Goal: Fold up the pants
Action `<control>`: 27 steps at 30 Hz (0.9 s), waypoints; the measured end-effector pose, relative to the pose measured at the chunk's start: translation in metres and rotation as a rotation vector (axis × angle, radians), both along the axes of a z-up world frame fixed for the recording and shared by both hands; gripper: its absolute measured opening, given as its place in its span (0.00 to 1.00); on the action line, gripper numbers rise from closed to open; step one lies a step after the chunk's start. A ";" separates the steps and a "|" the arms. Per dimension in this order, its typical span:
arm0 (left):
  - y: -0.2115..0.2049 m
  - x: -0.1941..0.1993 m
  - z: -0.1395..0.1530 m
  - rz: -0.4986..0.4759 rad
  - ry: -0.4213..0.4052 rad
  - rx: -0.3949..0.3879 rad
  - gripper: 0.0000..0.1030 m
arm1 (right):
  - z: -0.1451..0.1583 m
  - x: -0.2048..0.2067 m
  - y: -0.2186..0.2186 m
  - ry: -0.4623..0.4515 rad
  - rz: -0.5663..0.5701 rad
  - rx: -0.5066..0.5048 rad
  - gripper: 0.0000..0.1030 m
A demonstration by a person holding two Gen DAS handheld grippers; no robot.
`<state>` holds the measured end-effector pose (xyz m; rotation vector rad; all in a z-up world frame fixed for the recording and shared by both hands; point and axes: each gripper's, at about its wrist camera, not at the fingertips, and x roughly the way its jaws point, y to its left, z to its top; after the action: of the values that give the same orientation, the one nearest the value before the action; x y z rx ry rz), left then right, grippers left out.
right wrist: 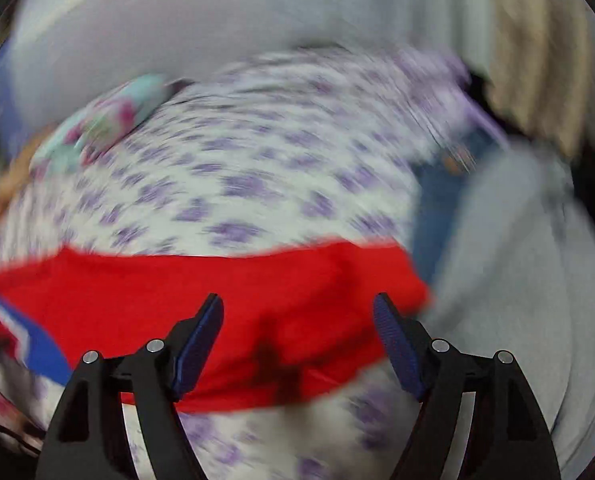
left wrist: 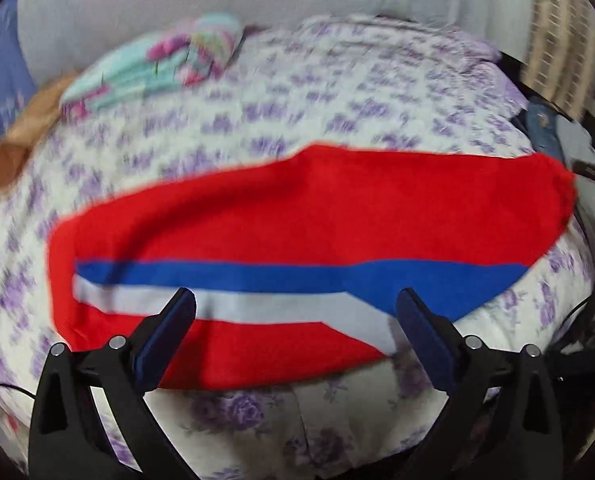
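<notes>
The red pants [left wrist: 297,216] lie on the flowered bed [left wrist: 257,412], long axis running left to right. Both the left gripper [left wrist: 295,300] and right gripper [right wrist: 297,306] hover spread and empty over their near edge.

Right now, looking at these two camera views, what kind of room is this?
Most likely a bedroom. The red pants lie spread on a bed with a purple-flowered sheet, a folded pastel cloth sits at its far side, and more clothes are piled beside it. Both grippers hover open.
</notes>
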<state>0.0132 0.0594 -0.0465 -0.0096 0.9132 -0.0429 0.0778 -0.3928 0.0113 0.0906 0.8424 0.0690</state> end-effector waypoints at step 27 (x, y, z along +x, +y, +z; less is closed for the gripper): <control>0.122 -0.025 -0.009 0.365 0.034 -0.271 0.49 | -0.052 0.028 -0.006 0.139 0.012 0.059 0.04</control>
<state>-0.0113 0.1815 -0.0556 -0.4287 0.9226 0.1736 0.1060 -0.3993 -0.0403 0.1474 0.9795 0.0993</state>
